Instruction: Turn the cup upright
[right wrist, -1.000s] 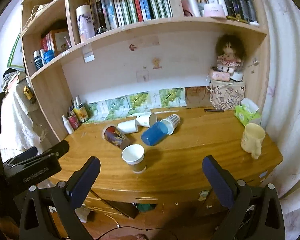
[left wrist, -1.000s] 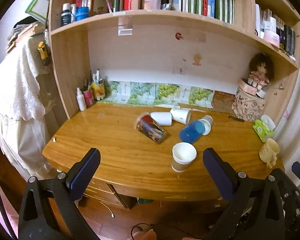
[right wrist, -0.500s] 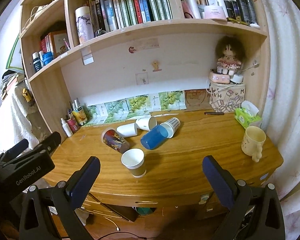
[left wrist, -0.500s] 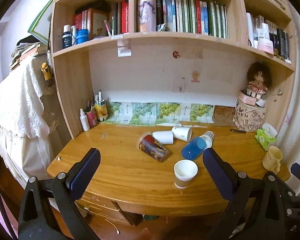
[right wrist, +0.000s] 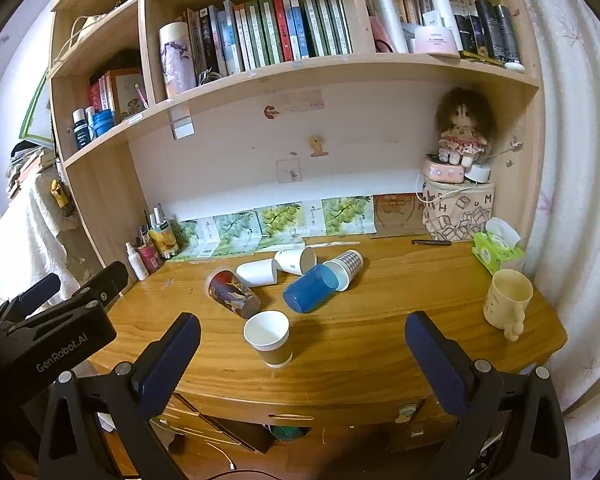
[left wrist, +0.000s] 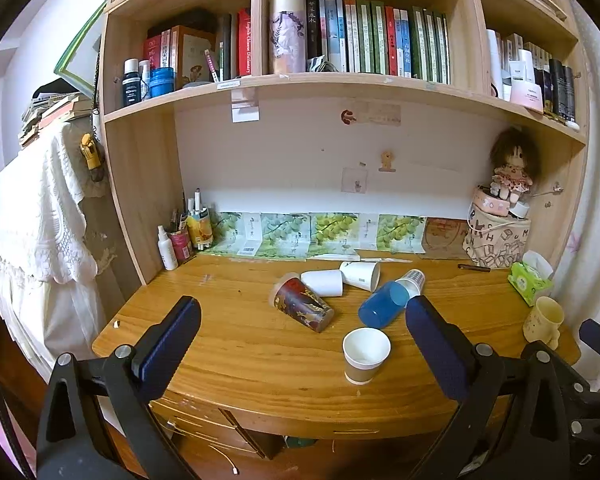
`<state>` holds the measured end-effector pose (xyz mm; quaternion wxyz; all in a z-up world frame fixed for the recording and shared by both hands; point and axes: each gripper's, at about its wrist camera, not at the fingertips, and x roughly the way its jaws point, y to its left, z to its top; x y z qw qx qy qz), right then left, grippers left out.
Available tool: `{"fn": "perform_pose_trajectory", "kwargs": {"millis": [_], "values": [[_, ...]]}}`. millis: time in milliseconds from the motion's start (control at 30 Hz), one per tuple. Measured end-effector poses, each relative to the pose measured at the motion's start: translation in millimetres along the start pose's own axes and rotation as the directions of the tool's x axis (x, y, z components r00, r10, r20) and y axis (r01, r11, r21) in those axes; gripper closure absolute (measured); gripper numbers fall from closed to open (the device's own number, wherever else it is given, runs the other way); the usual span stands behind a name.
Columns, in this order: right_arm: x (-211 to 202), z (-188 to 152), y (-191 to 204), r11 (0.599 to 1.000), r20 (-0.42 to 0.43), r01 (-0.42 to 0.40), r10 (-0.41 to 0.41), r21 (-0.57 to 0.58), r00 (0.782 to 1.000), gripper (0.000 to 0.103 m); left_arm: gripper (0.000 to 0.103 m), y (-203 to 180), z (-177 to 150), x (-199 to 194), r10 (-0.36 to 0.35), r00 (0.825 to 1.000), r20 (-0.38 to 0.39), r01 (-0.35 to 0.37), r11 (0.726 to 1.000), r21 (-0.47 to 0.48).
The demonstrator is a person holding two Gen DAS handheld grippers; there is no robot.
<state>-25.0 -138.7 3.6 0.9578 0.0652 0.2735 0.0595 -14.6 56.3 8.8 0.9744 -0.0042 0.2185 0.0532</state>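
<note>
Several cups lie on their sides mid-desk: a dark red patterned cup, two white paper cups, a blue cup and a checked cup. A brown-banded paper cup stands upright near the front edge. My left gripper is open and empty, held back off the desk's front edge. My right gripper is open and empty, also in front of the desk.
A cream mug stands upright at the desk's right end, a green tissue pack behind it. A printed bag with a doll fills the back right corner. Bottles and pens stand back left. A pen lies near the bag.
Both grippers have tilted up and drawn back a little, so the desk and cups sit lower in view and more shelf shows. No cup has moved.
</note>
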Motion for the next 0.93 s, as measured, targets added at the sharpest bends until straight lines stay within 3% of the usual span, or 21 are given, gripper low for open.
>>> {"fn": "perform_pose_trajectory", "kwargs": {"millis": [933], "values": [[6, 0, -9, 1.0, -0.018, -0.003, 0.003, 0.024, 1.0, 0.001, 0.001, -14, 3, 4, -0.005, 1.0, -0.008, 0.005, 1.0, 0.022]]}}
